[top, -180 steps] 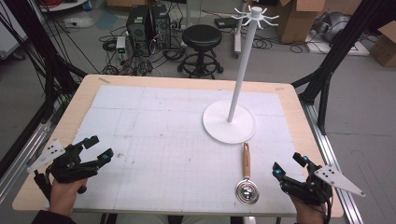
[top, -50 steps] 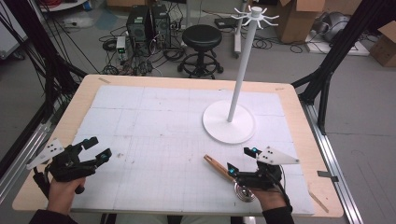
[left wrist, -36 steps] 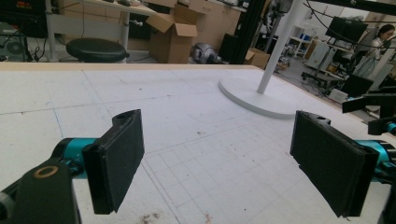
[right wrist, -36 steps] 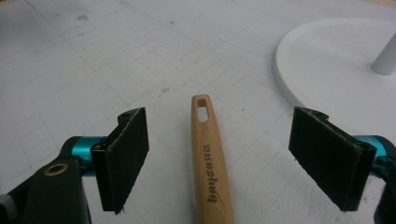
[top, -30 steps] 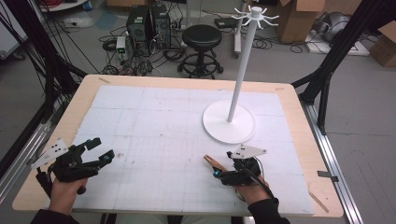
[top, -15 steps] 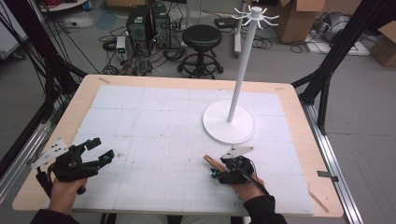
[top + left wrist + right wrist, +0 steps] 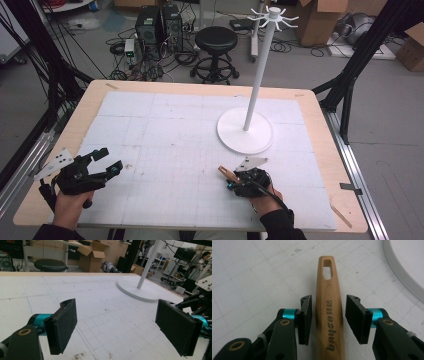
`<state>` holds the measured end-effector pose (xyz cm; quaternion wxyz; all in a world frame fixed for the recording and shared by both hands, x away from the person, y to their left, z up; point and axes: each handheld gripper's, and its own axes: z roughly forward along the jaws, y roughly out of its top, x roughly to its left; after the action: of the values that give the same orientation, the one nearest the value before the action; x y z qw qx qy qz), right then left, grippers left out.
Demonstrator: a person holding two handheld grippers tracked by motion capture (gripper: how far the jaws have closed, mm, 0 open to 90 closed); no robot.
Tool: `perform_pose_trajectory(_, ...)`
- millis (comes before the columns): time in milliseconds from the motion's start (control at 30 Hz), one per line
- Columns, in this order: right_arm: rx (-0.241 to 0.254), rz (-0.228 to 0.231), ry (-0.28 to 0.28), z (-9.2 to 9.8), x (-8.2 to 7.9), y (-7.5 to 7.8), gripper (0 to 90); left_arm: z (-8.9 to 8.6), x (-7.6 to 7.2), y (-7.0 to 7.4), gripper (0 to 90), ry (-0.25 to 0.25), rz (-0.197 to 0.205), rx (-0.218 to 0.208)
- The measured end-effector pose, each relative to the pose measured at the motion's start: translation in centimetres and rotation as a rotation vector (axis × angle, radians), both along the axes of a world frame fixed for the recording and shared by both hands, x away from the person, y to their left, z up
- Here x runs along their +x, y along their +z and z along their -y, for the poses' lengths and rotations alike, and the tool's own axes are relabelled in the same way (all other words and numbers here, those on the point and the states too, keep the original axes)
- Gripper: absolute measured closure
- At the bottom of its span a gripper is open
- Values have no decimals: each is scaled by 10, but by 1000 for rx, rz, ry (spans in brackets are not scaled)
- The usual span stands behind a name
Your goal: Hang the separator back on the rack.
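High view: left gripper [image 7: 102,162] open, near counter [image 7: 95,100] corner; right gripper [image 7: 231,180] over wooden handle [image 7: 224,171], near white stand [image 7: 245,131]
Left gripper view: wide apart, empty
Right gripper view: straddling wooden handle [image 7: 329,315], gaps each side

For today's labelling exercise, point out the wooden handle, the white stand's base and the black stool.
wooden handle [image 7: 329,312], right gripper view, its printed middle.
white stand's base [image 7: 235,131], high view, bare left part.
black stool [image 7: 216,37], high view, seat top.

High view overhead, facing forward; claw views low, close.
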<state>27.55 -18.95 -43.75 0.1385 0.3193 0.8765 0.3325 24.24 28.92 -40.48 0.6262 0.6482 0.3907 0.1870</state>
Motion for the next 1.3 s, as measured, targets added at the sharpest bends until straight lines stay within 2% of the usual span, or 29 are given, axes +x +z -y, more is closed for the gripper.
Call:
perform_pose_trajectory(233, -8, 3, 4, -3, 0, 1, 656, 0, 0, 0, 181, 1, -1, -5)
perform_pose_trajectory(467, -11, 3, -12, -4, 0, 1, 665, 0, 0, 0, 181, 2, 0, -6)
perform_pose_trajectory(667, -15, 6, 3, -3, -1, 2, 673, 0, 0, 0, 181, 2, 0, -6)
perform_pose_trajectory(767, -1, 0, 9, -1, -2, 3, 674, -1, 0, 0, 181, 4, -1, -8)
perform_pose_trajectory(1033, 80, 6, 28, 5, -6, 12, 676, -1, 0, 0, 181, 0, 1, -8)
perform_pose_trajectory(1300, 239, 21, 36, 13, -10, 26, 676, 1, -1, 1, 181, -5, 6, -3)
